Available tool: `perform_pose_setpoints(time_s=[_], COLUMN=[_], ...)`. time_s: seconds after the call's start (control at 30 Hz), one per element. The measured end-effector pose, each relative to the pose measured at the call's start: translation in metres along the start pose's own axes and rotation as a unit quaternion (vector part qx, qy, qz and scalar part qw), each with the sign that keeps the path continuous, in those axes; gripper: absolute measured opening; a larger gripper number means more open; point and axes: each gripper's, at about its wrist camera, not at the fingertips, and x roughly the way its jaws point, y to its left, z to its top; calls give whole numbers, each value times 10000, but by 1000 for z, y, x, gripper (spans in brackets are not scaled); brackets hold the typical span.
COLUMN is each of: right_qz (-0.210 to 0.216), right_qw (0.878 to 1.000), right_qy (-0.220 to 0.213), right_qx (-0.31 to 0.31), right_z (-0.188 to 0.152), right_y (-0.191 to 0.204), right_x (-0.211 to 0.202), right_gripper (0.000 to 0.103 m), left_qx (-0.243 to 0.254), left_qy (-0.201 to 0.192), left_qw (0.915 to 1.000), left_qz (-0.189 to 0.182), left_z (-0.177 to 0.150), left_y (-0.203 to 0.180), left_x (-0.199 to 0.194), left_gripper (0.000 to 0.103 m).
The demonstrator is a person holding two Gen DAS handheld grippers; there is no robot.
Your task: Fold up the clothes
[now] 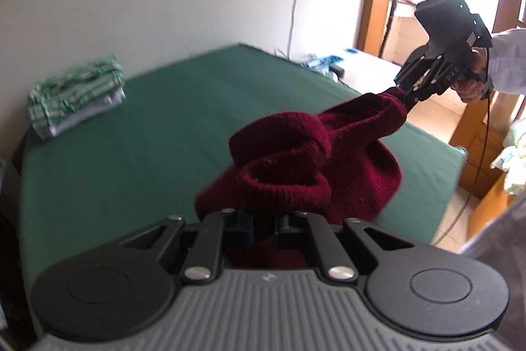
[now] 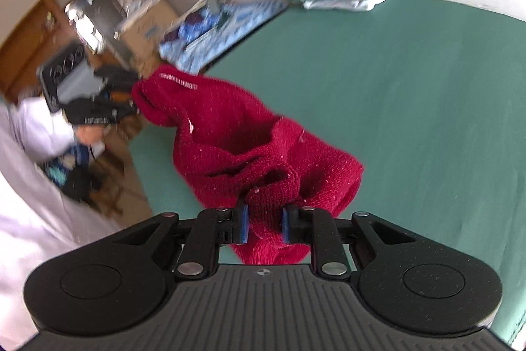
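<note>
Holding: both hand-held grippers, left (image 1: 263, 224) and right (image 2: 263, 224), clenched on maroon sweater (image 1: 328, 160); spread aloft for folding
Stack: folded clothes (image 1: 75, 94) at ten o'clock; bed (image 1: 164, 137) kept free

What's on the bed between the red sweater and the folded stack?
Nothing: bare green sheet lies between the red sweater and the folded stack, as both wrist views show.

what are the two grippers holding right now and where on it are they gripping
Both hold the dark red knitted sweater: the left gripper and the right gripper each pinch a bunched ribbed edge, lifting it above the green bed.
</note>
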Motion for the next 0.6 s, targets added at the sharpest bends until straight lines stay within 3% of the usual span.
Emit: perform_pose_setpoints(time_s=[0.17, 0.27, 0.33, 0.43, 0.53, 0.6], right_qz=[-214, -541, -850, -895, -862, -714], right_qw=[9959, 9877, 9822, 9883, 9870, 9884], right_qy=[541, 782, 722, 479, 673, 515], right_qx=[-697, -1241, -1509, -1139, -1175, -1241], right_z=[-23, -42, -52, -49, -44, -37], right_y=[25, 39, 44, 36, 44, 52], right_x=[19, 42, 56, 58, 45, 26], right_gripper=[20, 21, 24, 29, 43, 43], left_qx=[783, 1487, 1919, 2221, 2203, 2325], left_qy=[438, 624, 727, 705, 737, 764], left_qw=[9957, 9856, 9763, 9683, 9686, 9650], left_qz=[237, 511, 689, 899, 892, 942], left_z=[-25, -44, -55, -59, -54, -53], left_y=[-29, -49, -61, -68, -66, -66], left_x=[18, 39, 51, 58, 53, 51], left_gripper=[6, 8, 8, 7, 13, 17])
